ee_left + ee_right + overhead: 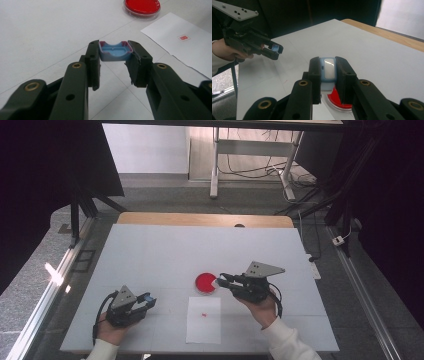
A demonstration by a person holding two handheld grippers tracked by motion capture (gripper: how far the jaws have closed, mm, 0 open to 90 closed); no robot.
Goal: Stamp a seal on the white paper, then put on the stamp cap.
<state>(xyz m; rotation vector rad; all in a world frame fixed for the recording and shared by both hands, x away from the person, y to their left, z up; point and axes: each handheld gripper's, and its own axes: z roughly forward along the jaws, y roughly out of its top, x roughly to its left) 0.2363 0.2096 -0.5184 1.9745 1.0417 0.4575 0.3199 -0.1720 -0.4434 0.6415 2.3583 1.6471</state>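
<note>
My left gripper [149,299] is near the table's front left, shut on a small blue cap [115,51] with a red-stained rim; its hollow side faces up. The same cap [275,48] shows farther off in the right gripper view, in the left gripper [273,51]. My right gripper [220,280] is shut on a blue-and-white stamp body [328,72] and holds it just above the right edge of a round red ink pad [205,283]. The ink pad [338,101] lies partly hidden under the right jaws.
A white sheet of paper [204,320] lies in front of the ink pad with one small red stamp mark [204,314] on it. The white table [165,250] ends at a wooden far edge [200,219]. Black stands and cables are on the floor beyond.
</note>
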